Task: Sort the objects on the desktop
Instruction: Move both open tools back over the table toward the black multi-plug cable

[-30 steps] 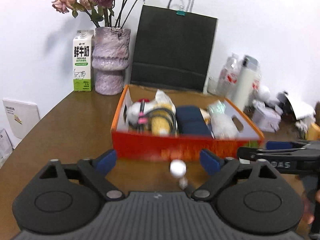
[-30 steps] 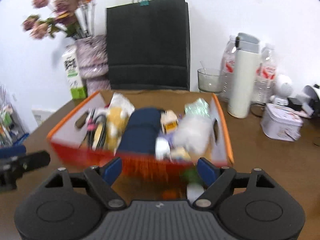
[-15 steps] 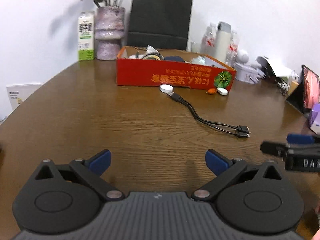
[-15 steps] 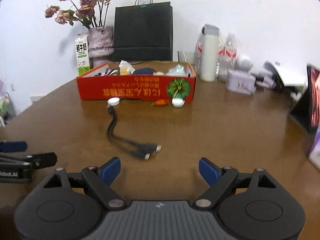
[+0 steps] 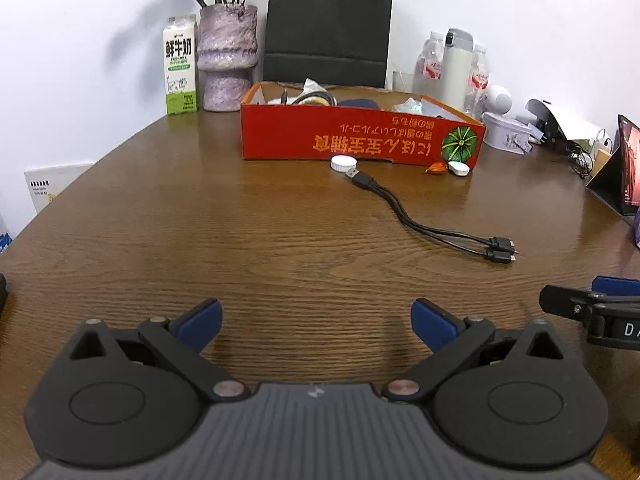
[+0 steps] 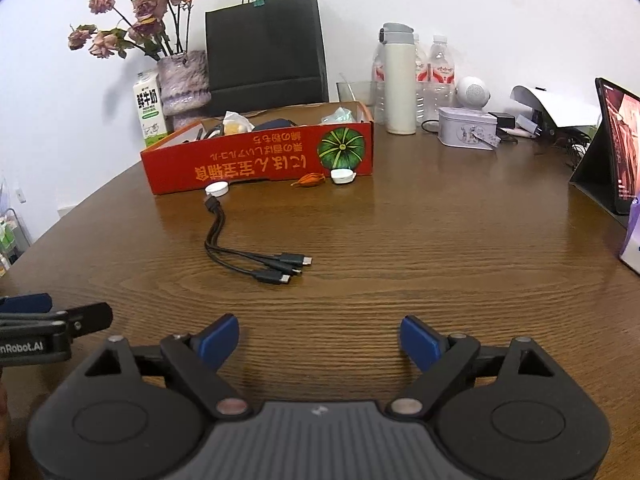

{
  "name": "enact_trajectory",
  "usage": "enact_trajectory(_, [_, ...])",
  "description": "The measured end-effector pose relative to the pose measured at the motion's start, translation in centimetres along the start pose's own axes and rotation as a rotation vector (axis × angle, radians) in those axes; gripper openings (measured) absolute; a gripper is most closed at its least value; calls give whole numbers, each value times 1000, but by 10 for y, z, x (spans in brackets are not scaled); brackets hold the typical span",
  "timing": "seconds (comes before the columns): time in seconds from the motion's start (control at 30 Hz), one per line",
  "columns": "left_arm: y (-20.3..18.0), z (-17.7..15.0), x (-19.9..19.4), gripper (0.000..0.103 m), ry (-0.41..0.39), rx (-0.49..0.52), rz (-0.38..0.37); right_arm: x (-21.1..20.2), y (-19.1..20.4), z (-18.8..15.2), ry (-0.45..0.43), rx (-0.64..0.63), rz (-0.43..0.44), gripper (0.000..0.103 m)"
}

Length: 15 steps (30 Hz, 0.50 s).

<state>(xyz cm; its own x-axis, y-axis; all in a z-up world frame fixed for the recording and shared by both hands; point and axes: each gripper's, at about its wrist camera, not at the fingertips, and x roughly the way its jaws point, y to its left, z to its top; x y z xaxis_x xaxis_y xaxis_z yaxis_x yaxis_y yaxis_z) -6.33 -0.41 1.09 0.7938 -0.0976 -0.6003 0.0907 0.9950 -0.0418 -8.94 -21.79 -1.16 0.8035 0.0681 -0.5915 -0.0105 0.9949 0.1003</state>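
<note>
**Both grippers wide open over the table, loose items lying by the red box**

At the far left of the wooden table (image 5: pixel 200 216) stands a milk carton (image 5: pixel 181 65), with a purple vase of dried roses (image 5: pixel 227 58) just beside it and a black paper bag (image 5: pixel 328 26) behind. The left gripper (image 5: pixel 316 322) hovers low over bare wood near the table's front edge, its blue-padded jaws spread wide with nothing between them.

Farther back sits the red cardboard box (image 5: pixel 360 142), already holding several things that are too crowded to tell apart. Against its front wall lies a white round cap (image 5: pixel 343 163), touching the plug end of a black multi-head cable (image 5: pixel 420 216) that runs out toward the middle of the table and ends in separate connectors. Near the box's right front corner lie a small orange object (image 6: pixel 310 179) and a second white cap (image 6: pixel 343 176), just beside each other.

The right gripper (image 6: pixel 320 340) also hangs over bare wood, jaws fully apart and holding nothing. Right of the box stand a white thermos (image 6: pixel 398 80), water bottles (image 6: pixel 438 68), a small tin (image 6: pixel 466 127) and a propped tablet (image 6: pixel 616 148).
</note>
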Motion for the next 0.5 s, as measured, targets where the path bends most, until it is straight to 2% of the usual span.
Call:
enact_trajectory(0.13, [2,1,2,103,7,-24,15,1,0,1,-1,1,5,87])
enact_trajectory(0.27, [10,7,-1,103,-36,-56,-27,1,-3,5,10,12,22,85])
enact_trajectory(0.43, [14,43,29,103,-46,-83,-115,14,-10,34,-5,13,53,66])
enact_trajectory(0.5, [9,64,45,103,-76,-44,-132,26,-13,51,-27,0,49,66])
